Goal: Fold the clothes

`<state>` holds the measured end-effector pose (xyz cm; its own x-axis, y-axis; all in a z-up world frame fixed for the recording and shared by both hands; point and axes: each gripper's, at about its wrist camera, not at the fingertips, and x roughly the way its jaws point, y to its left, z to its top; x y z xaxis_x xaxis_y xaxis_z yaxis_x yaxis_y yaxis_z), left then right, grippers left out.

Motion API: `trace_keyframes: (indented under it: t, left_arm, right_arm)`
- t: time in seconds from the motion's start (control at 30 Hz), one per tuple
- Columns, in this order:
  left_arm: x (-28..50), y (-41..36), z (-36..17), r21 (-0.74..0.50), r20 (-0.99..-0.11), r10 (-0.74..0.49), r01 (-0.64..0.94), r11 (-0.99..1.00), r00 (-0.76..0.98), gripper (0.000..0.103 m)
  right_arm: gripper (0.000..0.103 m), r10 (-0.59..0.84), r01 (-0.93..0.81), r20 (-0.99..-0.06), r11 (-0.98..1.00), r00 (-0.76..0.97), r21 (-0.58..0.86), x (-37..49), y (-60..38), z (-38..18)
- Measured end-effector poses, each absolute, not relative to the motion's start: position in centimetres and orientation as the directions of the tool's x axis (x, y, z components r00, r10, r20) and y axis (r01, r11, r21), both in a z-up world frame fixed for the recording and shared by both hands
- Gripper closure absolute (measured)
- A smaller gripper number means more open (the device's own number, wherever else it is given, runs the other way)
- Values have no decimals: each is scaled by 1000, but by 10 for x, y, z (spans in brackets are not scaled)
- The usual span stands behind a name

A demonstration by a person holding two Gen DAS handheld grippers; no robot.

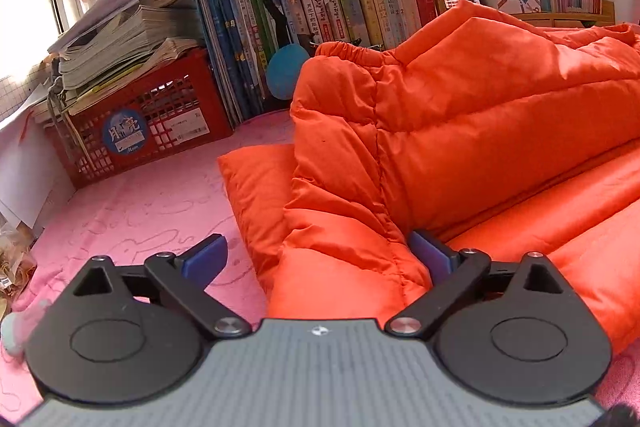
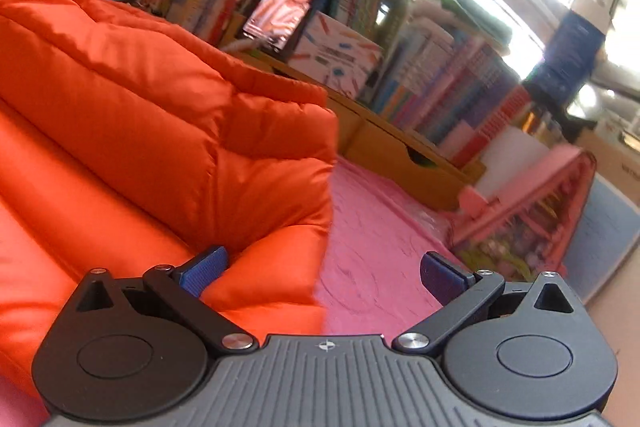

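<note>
Jacket (image 1: 460, 131): on pink desk (image 1: 152, 199), sleeves turned in over body, bulky | left tongs (image 1: 320, 259): wide, astride a puffy fold, not pinching | right tongs (image 2: 324, 271): wide, empty, at jacket edge | left: final fold, flattening, judged about halfway.

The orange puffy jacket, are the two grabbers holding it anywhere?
No, nothing is held. The left gripper is wide open with a fold of the orange jacket between its fingers. The right gripper is open too, at the jacket's edge.
</note>
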<state>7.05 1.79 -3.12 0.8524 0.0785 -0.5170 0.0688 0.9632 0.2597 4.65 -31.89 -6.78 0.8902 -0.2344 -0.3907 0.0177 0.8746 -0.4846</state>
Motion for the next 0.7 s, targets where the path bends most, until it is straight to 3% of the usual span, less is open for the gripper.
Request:
trace_keyframes:
  t: [0.27,0.7]
  left_arm:
    - [70,15,-31,274,-515,84,71,959,853,3]
    - [75,25,-30,204,-546,58,65,977,836,0]
  right_arm:
    - [0,-173,-22,-483,928,858,-371,61,-330,-69]
    - [0,-173,-18,-474,928,864,-371,58,-326,-67]
